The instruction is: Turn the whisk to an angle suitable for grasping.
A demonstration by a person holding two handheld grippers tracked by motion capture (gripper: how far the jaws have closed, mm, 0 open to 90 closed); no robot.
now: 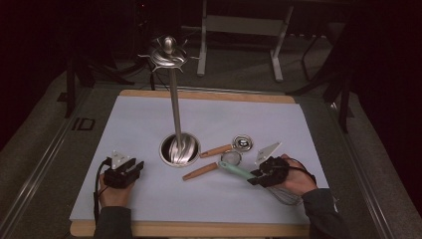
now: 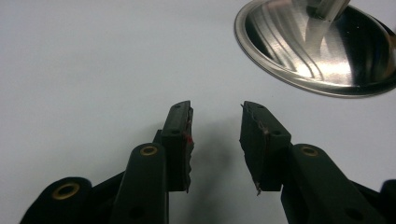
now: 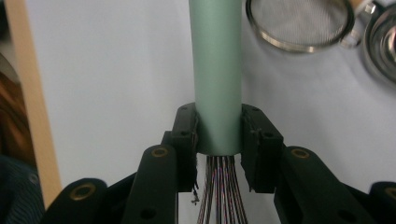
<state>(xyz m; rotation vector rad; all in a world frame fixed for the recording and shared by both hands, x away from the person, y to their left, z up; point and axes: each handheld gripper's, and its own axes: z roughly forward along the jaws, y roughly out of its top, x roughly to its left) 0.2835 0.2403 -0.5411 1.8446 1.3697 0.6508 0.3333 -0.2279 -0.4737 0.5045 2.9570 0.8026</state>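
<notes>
My right gripper (image 1: pixel 256 177) is shut on the lower end of a whisk's mint-green handle (image 1: pixel 234 170), which points toward the middle of the white mat. In the right gripper view both pads (image 3: pixel 184 130) press the handle (image 3: pixel 218 70), and the whisk's wires (image 3: pixel 222 193) run back between the jaws. Those wires (image 1: pixel 287 196) stick out behind the person's right hand. My left gripper (image 1: pixel 135 167) rests low at the mat's left, open with nothing between its jaws (image 2: pixel 215 116). A steel utensil stand (image 1: pixel 175 104) rises from a round base (image 1: pixel 179 149).
A small mesh strainer (image 1: pixel 230 158) and a round steel cup (image 1: pixel 243 143), each with a wooden handle, lie between the stand's base and the whisk. The white mat (image 1: pixel 149 119) covers a wooden board. Dark floor and a metal frame lie beyond the table.
</notes>
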